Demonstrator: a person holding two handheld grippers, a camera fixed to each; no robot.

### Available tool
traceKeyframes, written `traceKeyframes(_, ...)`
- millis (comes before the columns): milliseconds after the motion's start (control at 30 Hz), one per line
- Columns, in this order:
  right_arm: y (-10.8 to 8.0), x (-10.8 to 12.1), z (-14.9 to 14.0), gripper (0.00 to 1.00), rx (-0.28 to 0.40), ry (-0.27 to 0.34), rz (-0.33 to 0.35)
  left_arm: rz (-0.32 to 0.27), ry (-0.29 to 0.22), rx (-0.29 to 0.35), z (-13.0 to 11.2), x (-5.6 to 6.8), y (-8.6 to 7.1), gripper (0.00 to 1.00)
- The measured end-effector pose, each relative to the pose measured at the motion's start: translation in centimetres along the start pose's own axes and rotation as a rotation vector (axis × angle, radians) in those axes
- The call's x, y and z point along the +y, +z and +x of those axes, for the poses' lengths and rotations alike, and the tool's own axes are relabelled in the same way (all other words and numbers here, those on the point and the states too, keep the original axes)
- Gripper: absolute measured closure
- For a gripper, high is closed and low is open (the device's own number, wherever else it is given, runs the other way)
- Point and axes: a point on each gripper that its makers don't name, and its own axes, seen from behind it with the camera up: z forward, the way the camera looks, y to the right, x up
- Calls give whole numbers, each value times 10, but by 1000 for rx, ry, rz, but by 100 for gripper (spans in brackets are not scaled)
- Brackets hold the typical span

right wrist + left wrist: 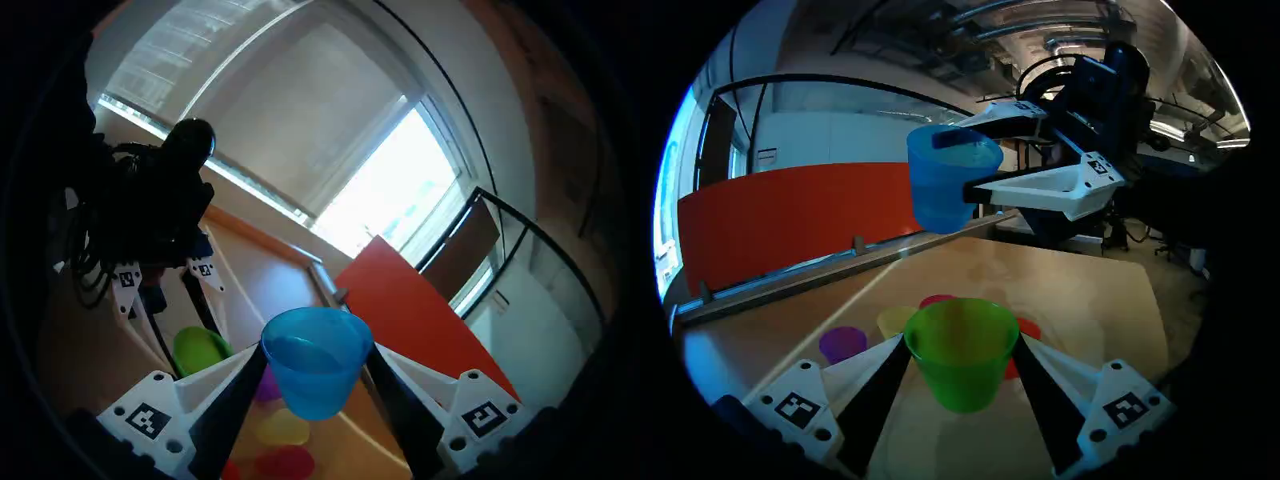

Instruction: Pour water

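Where the left gripper view starts at its left edge, we see an orange partition (800, 216) behind the tabletop (1096, 296). Above it a small notice (766, 158) hangs on the glass, too small for us to read. Further right, a purple cup (842, 342), a yellow cup (894, 318) and a magenta cup (936, 301) sit on the tabletop just beyond the left gripper (960, 340). Its fingers press on both sides of an upright green cup (960, 380). Each finger carries a black-and-white square tag (798, 410), which is a pattern and not lettering. A red cup (1030, 328) shows just right of the green cup. Higher up and apart from the green cup, the right gripper (956, 164) reaches in from the right. It holds the blue cup (940, 192) in the air, rim up, with a finger on either side.

In the right gripper view, the left gripper is at the far left with the green cup beneath it. The small coloured cups lie on the tabletop lower down. At centre the blue cup is clamped between the near fingers. A darker line inside it may be water, though we cannot be sure. To the right are the orange partition and a bright window (384, 192).
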Motion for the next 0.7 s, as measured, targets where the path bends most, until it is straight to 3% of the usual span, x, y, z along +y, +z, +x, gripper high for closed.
traceKeyframes(700, 10, -4, 4, 9, -3, -99, 7, 2, 6, 21, 8, -4, -3, 13)
